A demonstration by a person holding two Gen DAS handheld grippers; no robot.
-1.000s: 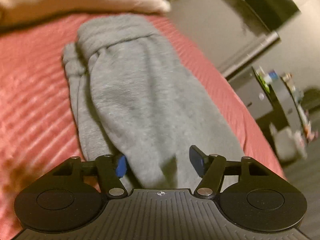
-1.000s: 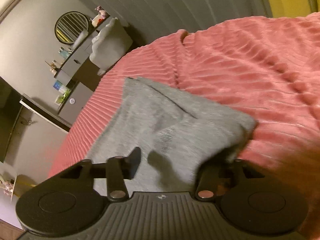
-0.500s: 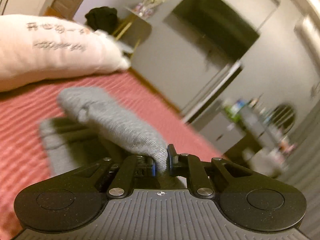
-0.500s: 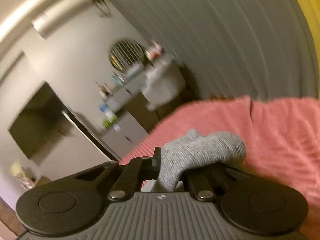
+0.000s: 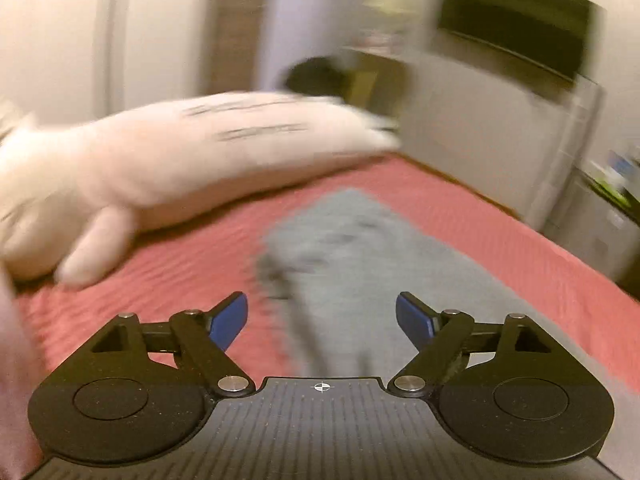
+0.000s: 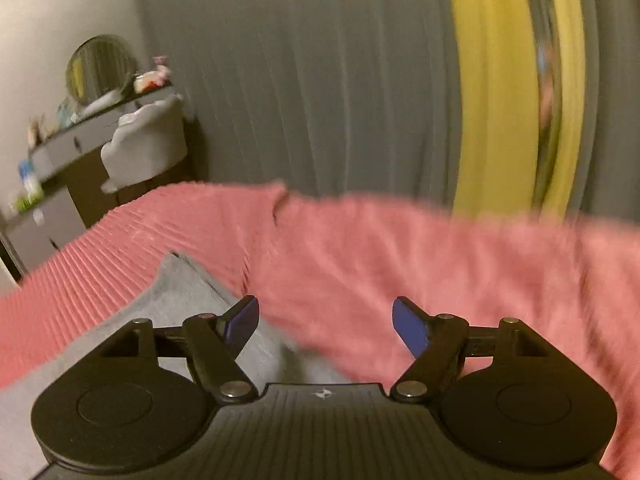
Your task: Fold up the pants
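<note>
The grey pants (image 5: 360, 256) lie on the pink ribbed bedspread (image 5: 160, 280), stretching away from my left gripper (image 5: 322, 316), which is open and empty just above their near end. In the right wrist view the pants (image 6: 176, 304) show at the lower left, partly under my left finger. My right gripper (image 6: 324, 322) is open and empty, over the pink bedspread (image 6: 400, 272) beside the pants' edge. Both views are blurred by motion.
A long white pillow (image 5: 180, 168) lies across the bed's far end. A dark screen (image 5: 516, 28) hangs on the wall at right. A grey dresser (image 6: 48, 184) with a round mirror (image 6: 100, 68), a grey chair (image 6: 148, 148) and yellow curtain (image 6: 496, 92) stand beyond the bed.
Both grippers were shut on pinched grey fabric half a second ago. Now both have opened and let the pants go, and the pants lie flat on the bed.
</note>
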